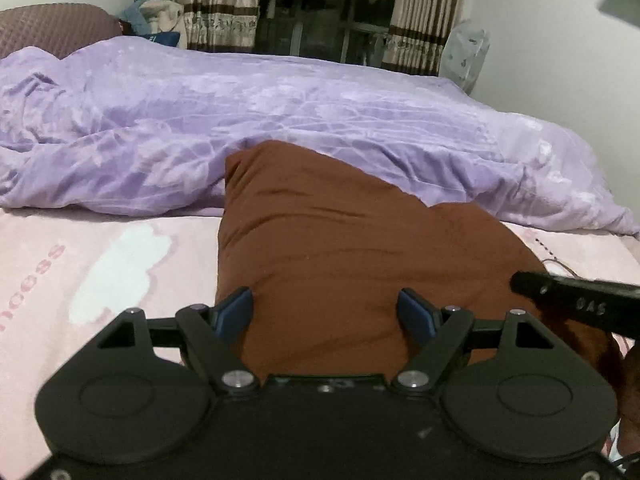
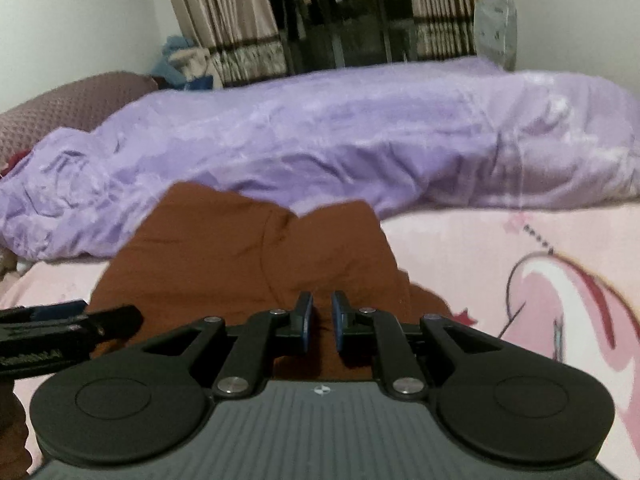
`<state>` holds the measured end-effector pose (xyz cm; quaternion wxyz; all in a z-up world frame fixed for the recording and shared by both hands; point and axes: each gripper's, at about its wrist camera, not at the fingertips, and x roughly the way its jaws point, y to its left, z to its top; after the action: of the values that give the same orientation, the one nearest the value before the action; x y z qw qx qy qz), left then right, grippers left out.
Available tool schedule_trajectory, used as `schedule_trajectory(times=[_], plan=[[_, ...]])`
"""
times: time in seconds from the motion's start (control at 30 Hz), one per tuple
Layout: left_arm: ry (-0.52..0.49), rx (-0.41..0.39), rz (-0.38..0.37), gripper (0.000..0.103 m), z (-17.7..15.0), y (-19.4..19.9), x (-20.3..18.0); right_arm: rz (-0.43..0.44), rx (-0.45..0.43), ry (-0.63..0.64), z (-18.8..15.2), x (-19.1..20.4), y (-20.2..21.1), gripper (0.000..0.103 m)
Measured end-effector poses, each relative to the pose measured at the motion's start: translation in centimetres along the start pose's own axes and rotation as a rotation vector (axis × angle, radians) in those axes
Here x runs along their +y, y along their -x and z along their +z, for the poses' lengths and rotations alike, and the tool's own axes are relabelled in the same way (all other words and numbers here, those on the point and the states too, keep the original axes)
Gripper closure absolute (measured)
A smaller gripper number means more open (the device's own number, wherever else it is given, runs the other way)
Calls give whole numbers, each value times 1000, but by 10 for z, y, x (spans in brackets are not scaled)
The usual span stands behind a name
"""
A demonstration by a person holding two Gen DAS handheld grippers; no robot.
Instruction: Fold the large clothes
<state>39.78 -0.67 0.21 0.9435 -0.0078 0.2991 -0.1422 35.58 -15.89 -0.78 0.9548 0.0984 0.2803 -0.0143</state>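
Right now I see my left gripper (image 1: 326, 312) spread wide above the brown garment (image 1: 352, 248), gripping nothing. My right gripper (image 2: 321, 320) is slightly parted, empty, over the same cloth on the pink bedsheet (image 2: 460, 240).

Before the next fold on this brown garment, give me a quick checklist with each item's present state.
1. Brown garment lies on the pink sheet: ok.
2. Left tool open, nothing gripped: ok.
3. Right tool narrowly apart, no cloth pinched between its pads: ok.
4. Garment folded flat and neat: not ok, its far edge is bunched and uneven.
5. Purple duvet clear of the garment: cannot tell, they meet at the far edge.
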Motion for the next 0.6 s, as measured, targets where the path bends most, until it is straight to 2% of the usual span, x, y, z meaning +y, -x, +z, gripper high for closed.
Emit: schedule_trajectory(times=[0.13,0.3,0.6], plan=[[-18,2,0,22,1,-8,-3,-9,27,-11,-9,-5,-10,88],[-14,12,15,16,-2,-17,-2,-14,29,-12,-13,-5,-15,88],[-41,10,38,14,-4,-21,-6,-11,28,-20,-14,-7,-16,88]])
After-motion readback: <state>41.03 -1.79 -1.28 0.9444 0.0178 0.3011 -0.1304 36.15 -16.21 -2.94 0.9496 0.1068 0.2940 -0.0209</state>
